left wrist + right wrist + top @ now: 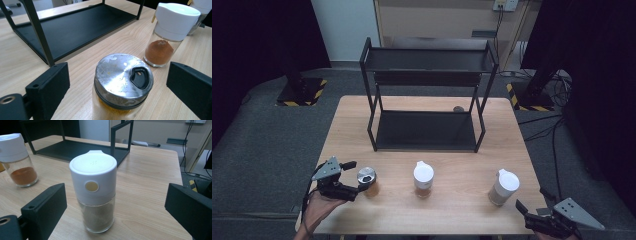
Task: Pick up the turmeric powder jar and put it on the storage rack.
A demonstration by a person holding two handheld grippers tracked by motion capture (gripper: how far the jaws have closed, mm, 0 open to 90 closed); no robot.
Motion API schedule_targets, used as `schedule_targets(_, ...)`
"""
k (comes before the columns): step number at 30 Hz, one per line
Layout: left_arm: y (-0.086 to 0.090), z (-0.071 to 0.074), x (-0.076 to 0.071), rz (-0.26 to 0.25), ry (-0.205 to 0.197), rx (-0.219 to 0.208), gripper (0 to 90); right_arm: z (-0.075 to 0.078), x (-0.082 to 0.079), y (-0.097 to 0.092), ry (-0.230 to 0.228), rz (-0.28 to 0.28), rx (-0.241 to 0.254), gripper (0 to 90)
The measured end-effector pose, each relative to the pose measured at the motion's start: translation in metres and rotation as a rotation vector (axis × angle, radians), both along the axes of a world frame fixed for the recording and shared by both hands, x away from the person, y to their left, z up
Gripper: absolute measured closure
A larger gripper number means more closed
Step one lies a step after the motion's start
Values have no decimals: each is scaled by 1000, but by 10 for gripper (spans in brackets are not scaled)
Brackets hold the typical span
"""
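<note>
My left hand-held gripper (354, 179) is spread wide, its two black jaws standing on either side of the steel-lidded jar (367, 181) without pressing on it; that jar sits near the front left corner of the worktop (447, 210). From above I can see the gripper's grey plate and my left hand (317, 207) behind it, but the jar is little more than a bright disc. The left gripper view brings the steel-lidded jar (122, 85) up close: a scuffed metal lid with a black pour flap, and yellow-orange powder under the glass rim. Just beyond it that view shows the middle jar (168, 35), white-capped with reddish-brown powder heaped inside. My right hand-held gripper (532, 206) is also spread, held low at the front right corner, with the right-hand jar (503, 187) in front of its jaws and apart from them. The right gripper view shows the right-hand jar (96, 192) with a small round yellowish button on its white cap and pale greyish powder below, details lost from overhead. The high view alone gives the layout: three jars in a row along the front, and the black two-tier rack (428, 95) standing behind them toward the far edge.
</note>
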State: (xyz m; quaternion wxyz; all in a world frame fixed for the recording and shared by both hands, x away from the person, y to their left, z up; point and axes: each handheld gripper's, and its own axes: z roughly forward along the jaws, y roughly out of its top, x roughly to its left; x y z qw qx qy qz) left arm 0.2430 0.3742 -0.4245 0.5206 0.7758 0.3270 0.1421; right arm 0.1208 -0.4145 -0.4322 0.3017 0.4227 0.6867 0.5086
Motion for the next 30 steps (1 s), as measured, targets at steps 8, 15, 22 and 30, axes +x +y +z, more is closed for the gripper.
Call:
schedule_targets(8, -4, -10, 6, -10, 19, -7, 48, 1, 0, 1, 3, 3, -10, 43)
schedule_targets(15, -7, -17, 11, -18, 29, -14, 54, 1, 0, 2, 4, 2, -14, 44)
schedule_targets(22, -9, -24, 13, -45, -6, -23, 118, 2, 1, 2, 7, 7, -18, 47)
schedule_targets(30, -4, -36, 10, -48, -66, -78, 338, 2, 0, 2, 6, 9, -19, 47)
